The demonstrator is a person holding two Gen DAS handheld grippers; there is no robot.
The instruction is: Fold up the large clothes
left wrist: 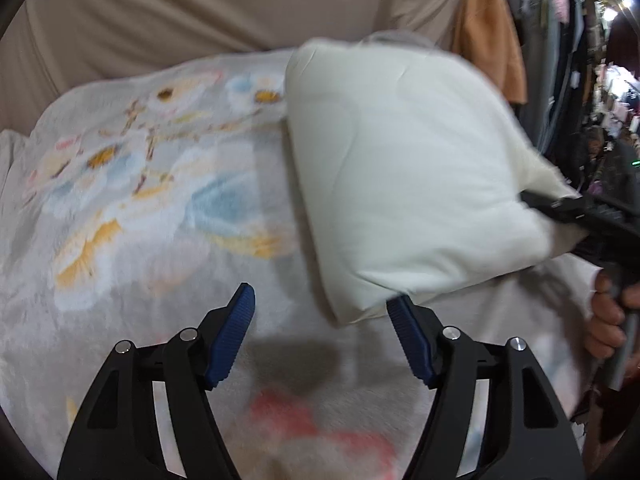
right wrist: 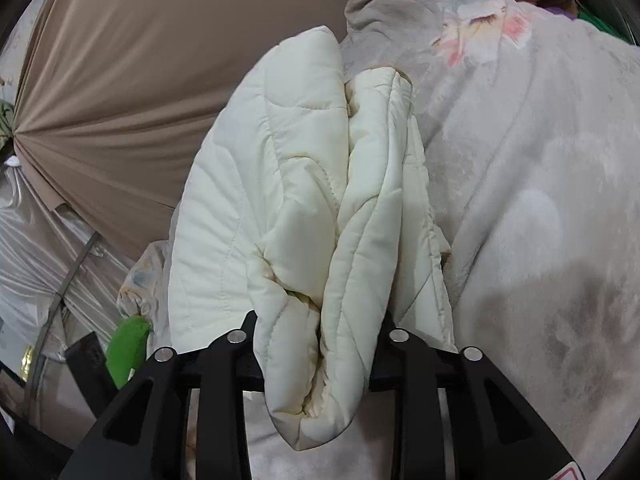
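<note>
We see a cream quilted garment [right wrist: 304,216], folded into a thick bundle, clamped in our right tool [right wrist: 316,344]. In the right wrist view the bundle's long axis runs straight away from the tool, from the near folded end that hangs down between the black arms to a far rounded end pointing toward the beige cloth backdrop [right wrist: 132,92]. Its stitched channels and folds run mostly along that same axis. The jaws are closed on the bundle; their pads are hidden by the fabric.

In the left wrist view the same garment [left wrist: 408,184] appears as a puffy cream block on the right of the scene, held above a pale floral blanket [left wrist: 132,184]. The right tool [left wrist: 576,216] grips its right corner, and the hand [left wrist: 608,320] holding that tool shows at the right edge. Our left tool [left wrist: 320,312] stands wide apart and holds nothing, its blue ribbed pads [left wrist: 232,340] over the blanket, with the garment's near corner just beside the right pad.

We cannot read any brand, label or writing on the garment; the left view is blurred.
</note>
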